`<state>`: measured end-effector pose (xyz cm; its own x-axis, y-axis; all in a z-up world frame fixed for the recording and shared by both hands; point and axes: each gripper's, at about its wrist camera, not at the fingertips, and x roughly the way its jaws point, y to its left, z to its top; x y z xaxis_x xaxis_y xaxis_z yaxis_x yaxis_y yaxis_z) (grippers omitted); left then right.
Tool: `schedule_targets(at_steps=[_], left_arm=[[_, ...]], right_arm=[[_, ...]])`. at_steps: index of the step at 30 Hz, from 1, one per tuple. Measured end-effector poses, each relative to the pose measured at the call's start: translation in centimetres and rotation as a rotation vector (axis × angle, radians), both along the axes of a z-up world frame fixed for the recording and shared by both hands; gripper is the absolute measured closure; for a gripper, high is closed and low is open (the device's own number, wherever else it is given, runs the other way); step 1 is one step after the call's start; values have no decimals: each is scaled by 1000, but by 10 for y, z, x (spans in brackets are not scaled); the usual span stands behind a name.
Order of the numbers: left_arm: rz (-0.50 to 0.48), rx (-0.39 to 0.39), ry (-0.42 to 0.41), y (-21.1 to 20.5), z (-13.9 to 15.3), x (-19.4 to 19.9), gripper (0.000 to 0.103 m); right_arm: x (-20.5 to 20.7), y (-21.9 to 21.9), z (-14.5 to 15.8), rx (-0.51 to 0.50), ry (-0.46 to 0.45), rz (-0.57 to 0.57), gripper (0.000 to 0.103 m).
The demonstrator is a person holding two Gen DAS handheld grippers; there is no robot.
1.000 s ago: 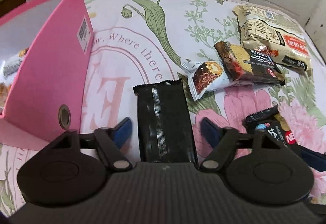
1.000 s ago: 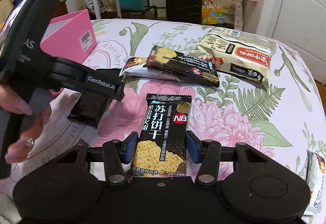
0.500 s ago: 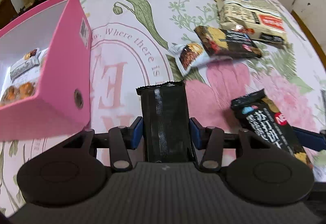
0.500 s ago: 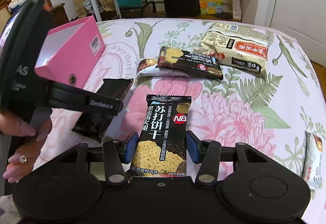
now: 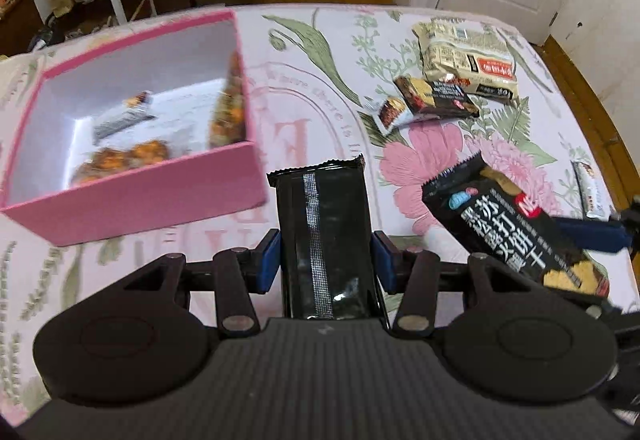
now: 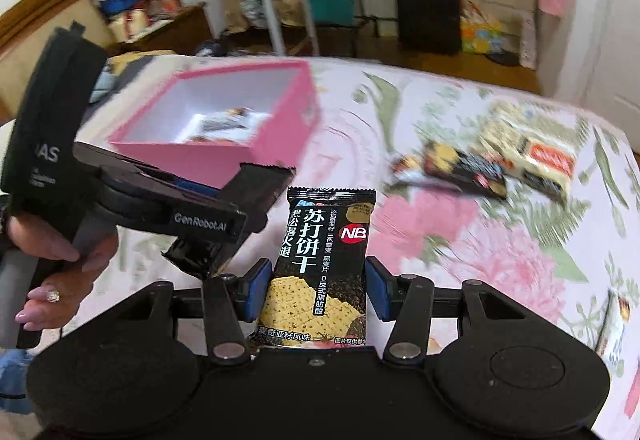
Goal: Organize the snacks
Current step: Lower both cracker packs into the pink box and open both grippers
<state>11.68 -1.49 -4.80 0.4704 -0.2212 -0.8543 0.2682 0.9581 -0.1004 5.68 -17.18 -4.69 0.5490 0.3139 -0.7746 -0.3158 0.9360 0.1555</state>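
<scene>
My left gripper [image 5: 326, 260] is shut on a plain black snack packet [image 5: 322, 236] and holds it in the air just right of the open pink box [image 5: 132, 196], which holds several snacks. My right gripper [image 6: 320, 290] is shut on a black soda cracker packet [image 6: 324, 260] with an NB logo, also lifted. That packet shows at the right of the left wrist view [image 5: 516, 232]. The left gripper and its black packet [image 6: 240, 216] show at the left of the right wrist view, in front of the pink box [image 6: 224, 152].
On the floral bedspread [image 5: 304, 80] lie a large beige noodle pack [image 5: 468, 64], a dark cracker packet [image 5: 436, 96] over a white-ended bar [image 5: 390, 112], and a small packet [image 5: 588, 192] near the right edge. A black suitcase [image 6: 428, 4] and clutter stand beyond the bed.
Both grippers have risen with their packets and moved toward the pink box. The left gripper closed on the black packet and lifted it. The box interior has come into view.
</scene>
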Motion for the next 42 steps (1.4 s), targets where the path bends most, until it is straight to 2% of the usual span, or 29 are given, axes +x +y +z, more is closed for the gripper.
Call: schedule_targets(at_steps=[4, 9, 12, 17, 20, 25, 31, 34, 37, 39, 42], left_arm=[[20, -8, -25, 34, 27, -6, 56], [70, -11, -61, 74, 50, 6, 56], [119, 12, -92, 93, 55, 23, 56], [188, 90, -147, 112, 46, 61, 56], [210, 70, -123, 119, 33, 86, 56], [260, 7, -8, 125, 2, 124, 56], [308, -7, 20, 116, -19, 142, 53], [312, -13, 21, 113, -18, 143, 48], [285, -8, 8, 108, -11, 138, 46], [267, -5, -2, 105, -3, 132, 45], [227, -8, -19, 99, 13, 118, 42]], right_arm=[[1, 23, 26, 1, -35, 71, 48], [20, 58, 45, -13, -100, 170, 48], [42, 81, 43, -41, -149, 226, 48], [88, 120, 17, -121, -122, 307, 48], [120, 137, 1, -135, -117, 311, 48], [153, 157, -20, -118, -142, 303, 49], [173, 168, -46, -117, -135, 289, 49], [177, 169, -50, -128, -135, 263, 47], [176, 162, -44, -76, -111, 244, 32], [172, 157, -36, -48, -105, 241, 32], [159, 153, -24, -82, -105, 253, 32]])
